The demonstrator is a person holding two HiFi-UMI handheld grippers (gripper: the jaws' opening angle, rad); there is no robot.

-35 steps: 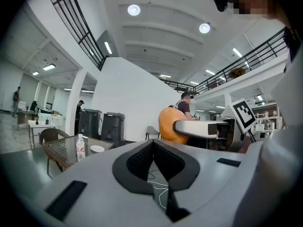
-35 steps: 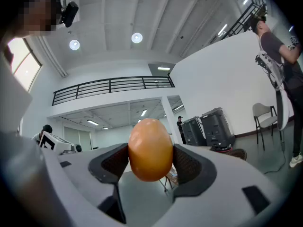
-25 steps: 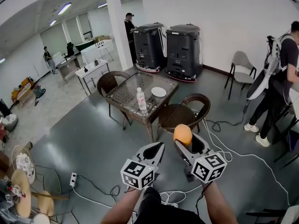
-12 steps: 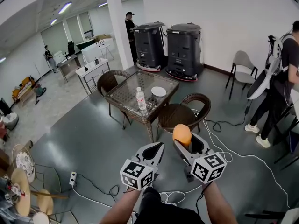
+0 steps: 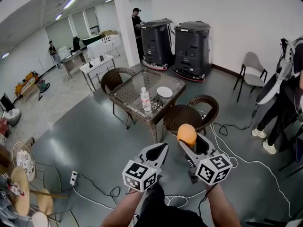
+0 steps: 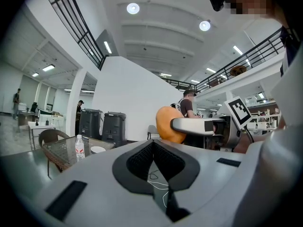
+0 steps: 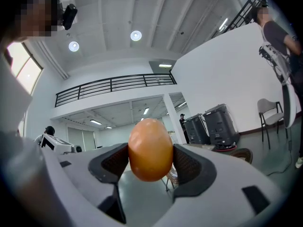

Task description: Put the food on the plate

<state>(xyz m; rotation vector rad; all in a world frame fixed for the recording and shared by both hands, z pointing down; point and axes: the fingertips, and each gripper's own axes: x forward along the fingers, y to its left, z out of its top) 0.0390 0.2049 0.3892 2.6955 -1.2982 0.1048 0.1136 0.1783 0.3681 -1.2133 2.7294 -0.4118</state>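
Observation:
My right gripper (image 5: 188, 138) (image 7: 150, 161) is shut on an orange egg-shaped food item (image 5: 186, 135) (image 7: 150, 149), held between its black pads in the air above a wicker chair. The same orange food (image 6: 168, 124) shows at the right of the left gripper view. My left gripper (image 5: 161, 151) (image 6: 153, 151) is shut with nothing in it, just left of the right one. A small white plate (image 5: 164, 92) (image 6: 98, 149) lies on the glass-topped wicker table (image 5: 132, 96) ahead, well beyond both grippers.
A water bottle (image 5: 146, 100) stands on the table near the plate. Wicker chairs (image 5: 189, 115) ring the table. Two black machines (image 5: 177, 44) stand by the back wall. White cables (image 5: 246, 162) trail over the floor. A person (image 5: 284, 93) stands at the right.
The view has shifted slightly forward toward the table. Both grippers keep their pose and the right one still holds the orange food.

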